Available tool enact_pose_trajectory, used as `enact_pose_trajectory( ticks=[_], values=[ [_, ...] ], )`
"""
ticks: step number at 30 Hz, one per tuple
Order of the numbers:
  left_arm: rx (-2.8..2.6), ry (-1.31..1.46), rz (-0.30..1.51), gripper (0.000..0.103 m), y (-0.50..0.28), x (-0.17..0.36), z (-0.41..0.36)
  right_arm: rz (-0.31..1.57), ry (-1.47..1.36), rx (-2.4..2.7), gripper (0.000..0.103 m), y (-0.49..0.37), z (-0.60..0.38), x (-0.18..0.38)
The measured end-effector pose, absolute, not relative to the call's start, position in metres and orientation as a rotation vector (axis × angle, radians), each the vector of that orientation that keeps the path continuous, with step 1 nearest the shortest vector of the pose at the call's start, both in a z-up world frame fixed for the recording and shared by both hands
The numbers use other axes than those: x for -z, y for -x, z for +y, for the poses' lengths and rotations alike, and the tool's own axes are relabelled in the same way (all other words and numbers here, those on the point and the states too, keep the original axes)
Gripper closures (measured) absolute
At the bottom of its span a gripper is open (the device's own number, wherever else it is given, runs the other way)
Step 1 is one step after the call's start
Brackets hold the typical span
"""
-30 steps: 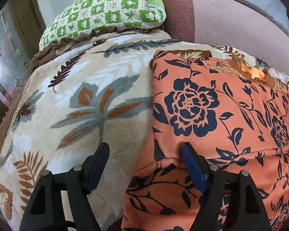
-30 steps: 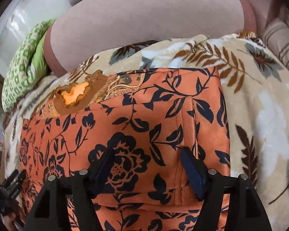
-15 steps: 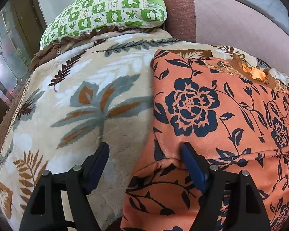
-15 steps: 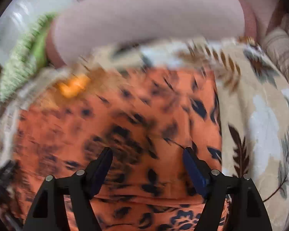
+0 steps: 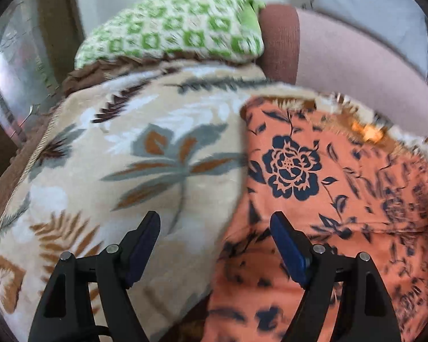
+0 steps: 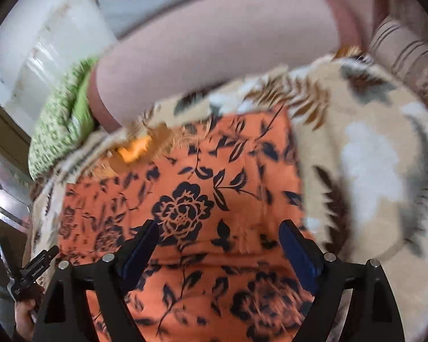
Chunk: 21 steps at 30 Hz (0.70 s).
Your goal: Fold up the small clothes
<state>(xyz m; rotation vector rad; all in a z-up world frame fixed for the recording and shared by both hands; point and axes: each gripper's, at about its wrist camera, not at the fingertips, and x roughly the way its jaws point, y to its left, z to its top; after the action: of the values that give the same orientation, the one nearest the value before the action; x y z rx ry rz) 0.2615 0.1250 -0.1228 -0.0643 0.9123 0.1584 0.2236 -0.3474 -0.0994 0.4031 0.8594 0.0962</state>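
Observation:
An orange garment printed with navy flowers lies flat on a beige leaf-pattern blanket, its lower part folded over. Its brown and orange embroidered neck patch is at the far edge. My left gripper hovers open over the garment's left edge, one finger above the blanket, one above the cloth. My right gripper hangs above the garment near its right edge; its jaws are opening and nothing is pinched between them. The left gripper's tool and the hand holding it show at the lower left of the right wrist view.
A green checked pillow lies at the far left of the blanket. A pink bolster runs behind the garment. A striped cushion sits at the far right. Bare blanket spreads on both sides of the garment.
Both grippers have drawn back and up from the garment, so it looks smaller. The right gripper's fingers stand wider apart than before. The garment itself has stayed in place.

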Motion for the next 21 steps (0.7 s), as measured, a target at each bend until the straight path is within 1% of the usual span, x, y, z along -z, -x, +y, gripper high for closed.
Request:
enact_pose_trajectory(
  ticks=[3,6,8,14,16,20,21],
  values=[
    [-0.155,0.108,0.887,0.022,-0.219,0.109,0.144,0.852,-0.438,-0.114,0.015,-0.165,-0.361,0.094],
    [-0.138,0.157,0.894,0.022,-0.171,0.104,0.160,0.867,-0.460,-0.126,0.015,-0.130,-0.373,0.103],
    [-0.108,0.183,0.928,0.022,-0.136,0.106,0.165,0.888,-0.466,-0.117,0.015,-0.088,-0.376,0.112],
    [-0.038,0.210,0.996,0.022,-0.054,0.119,0.152,0.937,-0.501,-0.097,0.015,-0.013,-0.387,0.134],
    [-0.003,0.212,1.016,0.022,-0.040,0.125,0.145,0.936,-0.524,-0.096,0.015,0.008,-0.390,0.137],
    [0.020,0.183,1.073,0.022,-0.029,0.140,0.133,0.942,-0.583,-0.127,0.015,0.022,-0.395,0.145],
    [0.022,0.193,1.114,0.030,-0.030,0.147,0.132,0.953,-0.607,-0.133,0.015,0.021,-0.397,0.149]
  ],
)
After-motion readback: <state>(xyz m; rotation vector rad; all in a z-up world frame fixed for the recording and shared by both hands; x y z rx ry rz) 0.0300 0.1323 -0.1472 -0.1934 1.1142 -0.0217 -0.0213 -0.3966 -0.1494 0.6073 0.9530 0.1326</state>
